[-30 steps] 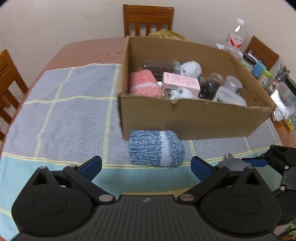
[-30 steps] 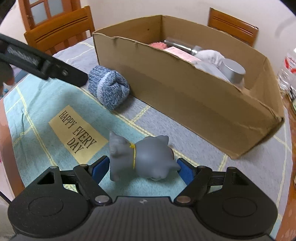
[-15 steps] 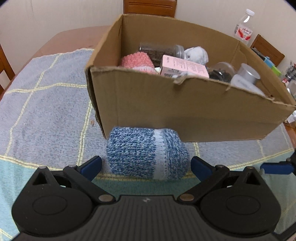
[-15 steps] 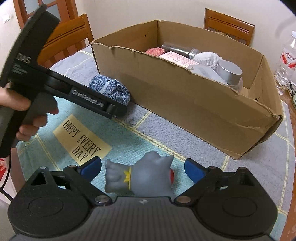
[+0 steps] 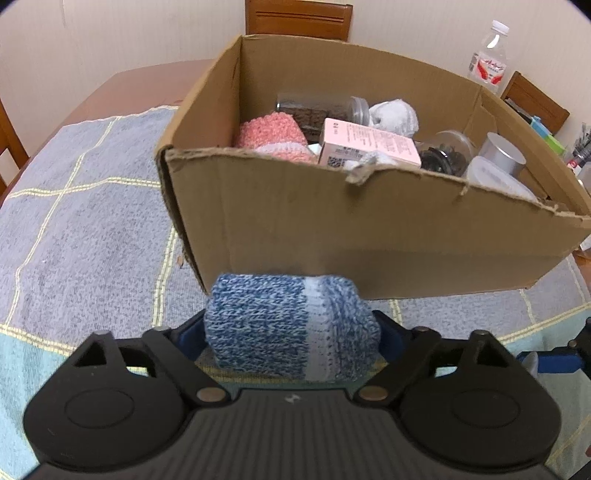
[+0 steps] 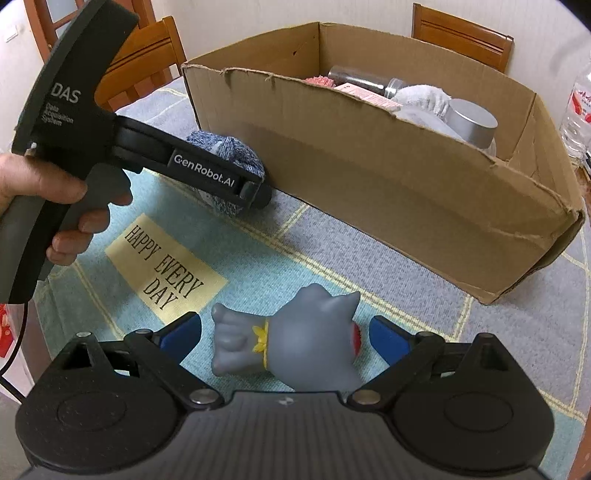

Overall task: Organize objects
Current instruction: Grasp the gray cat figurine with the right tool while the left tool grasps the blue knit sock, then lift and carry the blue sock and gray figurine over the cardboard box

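A rolled blue knit sock [image 5: 291,325] lies on the cloth against the front wall of the cardboard box [image 5: 332,229]. My left gripper [image 5: 291,332] straddles it; its jaws are closing and the blue pads touch both ends of the roll. In the right wrist view a hand holds that gripper [image 6: 255,188] over the sock [image 6: 229,151]. A grey rubber toy animal [image 6: 291,347] with a yellow collar lies on its side between the pads of my right gripper [image 6: 284,332], which is open with a gap on each side.
The box holds a pink sock roll [image 5: 269,136], a pink carton [image 5: 365,147], jars and a silver tin [image 5: 506,155]. A "HAPPY EVERY DAY" label [image 6: 162,269] is sewn on the cloth. Wooden chairs [image 5: 299,18] ring the table; a water bottle [image 5: 487,59] stands behind the box.
My left gripper came down and forward over the blue sock roll and its jaws narrowed onto it. My right gripper's jaws widened away from the grey toy.
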`<action>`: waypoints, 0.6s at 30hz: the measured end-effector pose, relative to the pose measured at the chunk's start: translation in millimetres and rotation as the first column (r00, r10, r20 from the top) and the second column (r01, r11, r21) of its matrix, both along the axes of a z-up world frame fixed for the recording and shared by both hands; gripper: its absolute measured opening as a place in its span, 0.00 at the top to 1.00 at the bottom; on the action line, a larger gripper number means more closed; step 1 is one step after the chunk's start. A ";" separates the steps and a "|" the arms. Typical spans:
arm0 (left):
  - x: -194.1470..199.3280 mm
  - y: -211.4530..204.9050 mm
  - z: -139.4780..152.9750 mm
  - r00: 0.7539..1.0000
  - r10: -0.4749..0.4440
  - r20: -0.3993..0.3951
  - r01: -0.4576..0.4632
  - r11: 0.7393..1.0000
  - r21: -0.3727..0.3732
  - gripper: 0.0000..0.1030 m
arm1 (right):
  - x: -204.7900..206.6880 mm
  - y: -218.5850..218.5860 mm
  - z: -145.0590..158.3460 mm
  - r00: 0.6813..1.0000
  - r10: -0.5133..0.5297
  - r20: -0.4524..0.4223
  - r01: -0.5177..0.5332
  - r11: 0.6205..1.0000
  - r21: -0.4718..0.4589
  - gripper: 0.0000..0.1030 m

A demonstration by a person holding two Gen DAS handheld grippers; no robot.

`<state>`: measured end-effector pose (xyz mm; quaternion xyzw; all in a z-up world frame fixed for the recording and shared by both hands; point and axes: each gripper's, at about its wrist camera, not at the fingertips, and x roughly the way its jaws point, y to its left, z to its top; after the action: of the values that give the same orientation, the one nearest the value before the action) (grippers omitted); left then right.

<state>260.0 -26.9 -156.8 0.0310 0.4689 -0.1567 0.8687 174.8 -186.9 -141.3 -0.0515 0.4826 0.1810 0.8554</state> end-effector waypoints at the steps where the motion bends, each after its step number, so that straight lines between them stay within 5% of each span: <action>1: 0.2 -0.9 0.3 1.000 -0.004 0.001 0.004 1.000 -0.003 0.20 | 0.3 -0.1 -0.2 1.000 -0.001 -0.002 0.001 1.000 -0.001 0.04; 12: -1.0 2.1 7.0 0.999 -0.030 -0.013 0.030 1.000 -0.003 0.26 | -2.5 3.1 -1.1 1.000 0.006 0.000 -0.006 1.000 -0.019 0.05; 18: -3.7 2.7 10.6 0.999 -0.051 -0.008 0.051 0.999 0.010 0.27 | -0.1 2.2 -2.0 1.000 -0.018 -0.008 0.018 1.000 -0.022 0.14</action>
<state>256.3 -24.2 -146.3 0.0467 0.4722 -0.1768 0.8623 174.7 -184.7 -143.3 -0.0558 0.4884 0.1681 0.8544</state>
